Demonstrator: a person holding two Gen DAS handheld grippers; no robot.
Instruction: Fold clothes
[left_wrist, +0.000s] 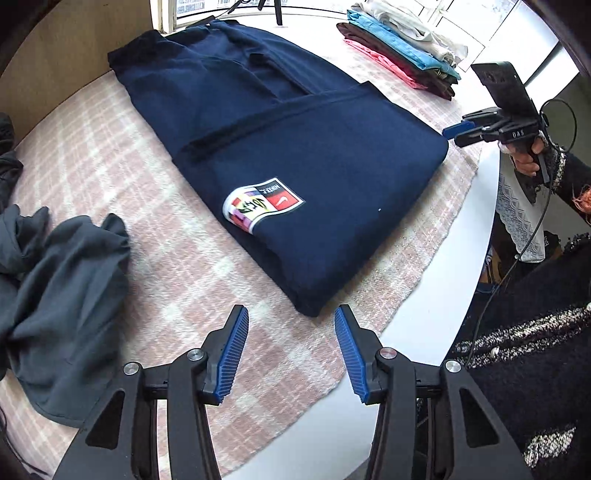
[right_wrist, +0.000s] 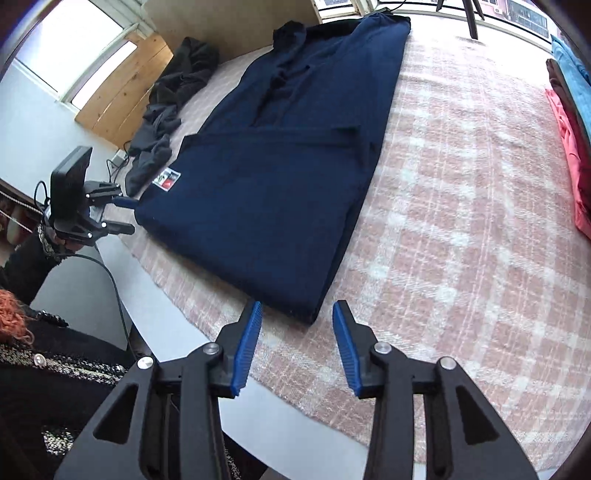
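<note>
- While the navy-blue cotton shirt with a shield-shaped crest patch (left_wrist: 280, 147) lies partly folded on the pink-and-white checked blanket (left_wrist: 177, 266), neither tool is on it.
- Left gripper (left_wrist: 291, 350): blue ribbed jaws apart, nothing between them; hovers just short of the shirt's near corner by the crest.
- Right gripper (right_wrist: 297, 345): jaws apart and empty, poised just beside the other near corner.
- Shirt's state: lower part doubled up over the body, a fold line running across the middle; sides look turned in to a long rectangle. Judged about halfway; at least one more crosswise fold seems due to match the pile.
- Done already: stack of folded garments in cream, teal, brown and coral (left_wrist: 402, 48) at the far side of the blanket.
- Left to do: crumpled dark grey garment (left_wrist: 62, 302) beside the shirt, unfolded; more dark clothing heaped beyond it.
</note>
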